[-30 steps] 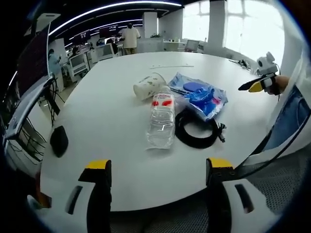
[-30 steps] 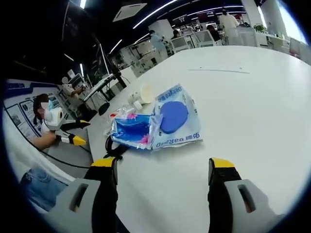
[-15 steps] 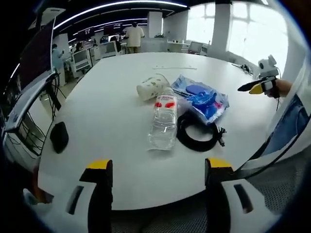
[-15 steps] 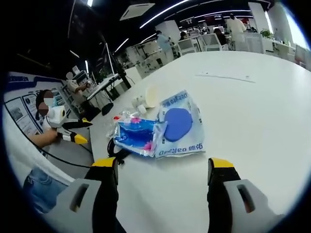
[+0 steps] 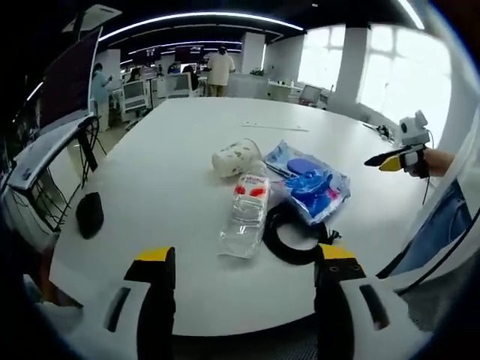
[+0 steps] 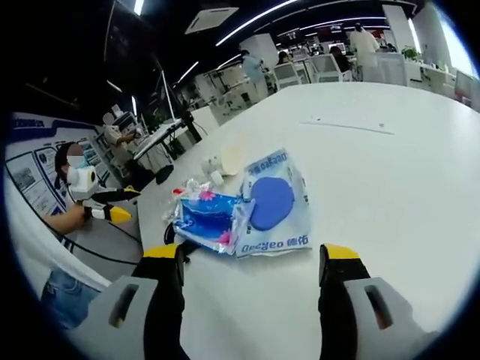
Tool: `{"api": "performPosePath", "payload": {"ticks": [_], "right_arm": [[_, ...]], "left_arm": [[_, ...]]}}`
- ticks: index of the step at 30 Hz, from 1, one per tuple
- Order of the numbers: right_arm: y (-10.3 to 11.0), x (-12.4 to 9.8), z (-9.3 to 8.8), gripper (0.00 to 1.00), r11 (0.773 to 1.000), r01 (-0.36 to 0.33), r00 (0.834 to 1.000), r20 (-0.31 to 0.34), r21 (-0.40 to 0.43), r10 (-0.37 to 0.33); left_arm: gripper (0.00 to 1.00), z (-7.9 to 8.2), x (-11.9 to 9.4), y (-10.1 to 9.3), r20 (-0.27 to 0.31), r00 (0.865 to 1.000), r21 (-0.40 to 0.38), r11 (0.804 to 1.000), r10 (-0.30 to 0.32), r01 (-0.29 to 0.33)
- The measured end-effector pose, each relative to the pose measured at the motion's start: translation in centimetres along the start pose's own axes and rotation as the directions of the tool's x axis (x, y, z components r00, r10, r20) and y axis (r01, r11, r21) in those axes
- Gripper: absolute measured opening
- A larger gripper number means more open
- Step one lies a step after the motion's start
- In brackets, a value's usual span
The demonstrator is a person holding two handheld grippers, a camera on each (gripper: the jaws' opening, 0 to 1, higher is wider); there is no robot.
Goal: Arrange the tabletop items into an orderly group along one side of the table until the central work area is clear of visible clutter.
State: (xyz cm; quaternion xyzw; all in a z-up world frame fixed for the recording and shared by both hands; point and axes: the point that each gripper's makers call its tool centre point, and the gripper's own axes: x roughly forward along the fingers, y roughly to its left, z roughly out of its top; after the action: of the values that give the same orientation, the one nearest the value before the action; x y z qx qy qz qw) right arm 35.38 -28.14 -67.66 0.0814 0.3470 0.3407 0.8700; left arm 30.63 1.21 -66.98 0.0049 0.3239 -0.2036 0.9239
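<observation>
On the white round table (image 5: 172, 172) a paper cup (image 5: 235, 156) lies on its side. Beside it lie a clear plastic bottle (image 5: 244, 214) with a red label, a blue plastic bag (image 5: 307, 178) and a coiled black cable (image 5: 289, 238). My left gripper (image 5: 245, 253) is open at the table's near edge, short of the bottle. My right gripper (image 6: 250, 253) is open over the table, just short of the blue bag (image 6: 259, 202). Behind the bag lie the cup (image 6: 229, 157) and the cable (image 6: 174, 238). The right gripper (image 5: 382, 160) and the left gripper (image 6: 124, 204) each appear in the other's view.
A small black object (image 5: 89, 214) sits near the table's left edge. A thin white strip (image 5: 270, 126) lies on the far part of the table. Desks, monitors and people fill the office behind. A person's sleeve (image 5: 442, 217) is at the right.
Both views have shifted slightly with the hands. The items on the table have not moved, and both grippers stay open.
</observation>
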Motion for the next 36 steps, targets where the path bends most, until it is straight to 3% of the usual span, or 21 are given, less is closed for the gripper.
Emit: {"api": "performPosePath", "payload": {"ticks": [9,19,24,36], "right_arm": [[0.4,0.7,1.9,0.7,1.0,-0.013,1.0,0.026,0.007,0.013],[0.1,1.6,6.7,0.69,0.998,-0.032,0.997,0.069,-0.05,0.036],[0.0,2.3,5.9,0.67,0.999,-0.031,0.998,0.062,-0.026,0.032],[1.6,5.9,2.2,0.59,0.997,-0.053,0.998,-0.038,-0.062,0.051]], "left_arm": [[0.68,2.0,1.7,-2.1,0.028,0.999,-0.051,0.998,-0.022,0.024],[0.64,3.4,5.0,-5.3,0.035,0.997,-0.086,0.994,-0.071,0.073],[0.6,2.7,6.6,-5.5,0.009,0.998,-0.101,0.992,-0.068,0.069],[0.51,1.3,8.9,-6.3,-0.038,0.998,-0.144,0.988,-0.059,0.053]]}}
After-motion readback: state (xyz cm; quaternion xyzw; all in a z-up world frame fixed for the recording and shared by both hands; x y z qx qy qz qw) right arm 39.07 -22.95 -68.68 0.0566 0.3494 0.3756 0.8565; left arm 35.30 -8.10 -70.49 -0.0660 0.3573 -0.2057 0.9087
